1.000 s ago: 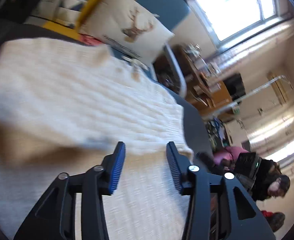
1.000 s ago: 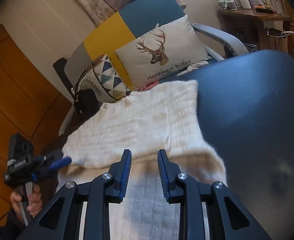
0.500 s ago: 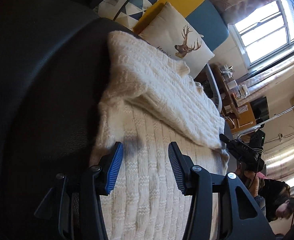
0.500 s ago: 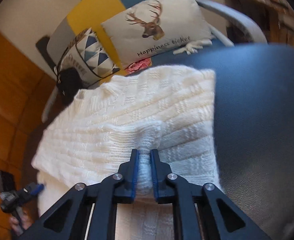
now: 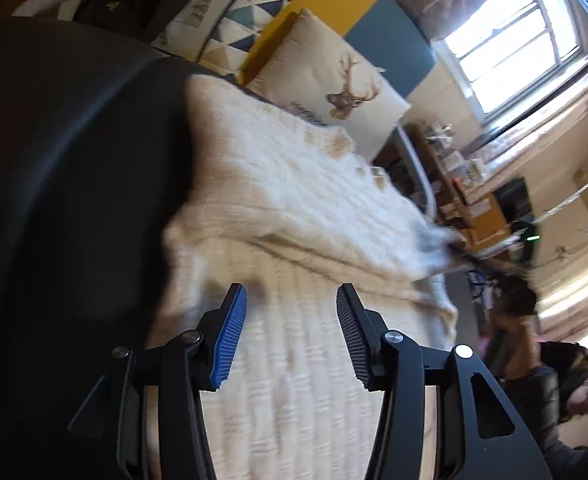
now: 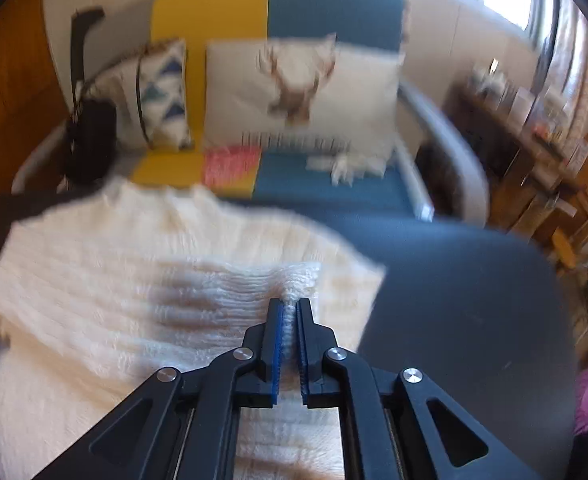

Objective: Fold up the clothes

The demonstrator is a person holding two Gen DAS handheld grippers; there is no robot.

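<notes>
One cream sweater (image 6: 141,280) is spread on the dark table (image 6: 474,300); it's pinched by the right gripper (image 6: 289,312), while the left gripper (image 5: 291,312) is held wide apart. Two pillows are seen behind.

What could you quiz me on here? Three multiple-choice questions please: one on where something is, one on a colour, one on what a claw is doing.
1. Where does the sweater lie?
A. on the dark surface
B. on the deer pillow
C. on the floor

2. What colours is the chair back behind the pillow?
A. red and green
B. yellow and blue
C. all white

3. What is the right claw doing?
A. hanging open
B. gripping the pillow
C. pinching a fold of sweater

Answers:
1 A: the knit spreads over the dark surface in both views.
2 B: a yellow panel sits beside a blue one.
3 C: white knit shows squeezed between its shut jaws, while the left claw is open.
</notes>
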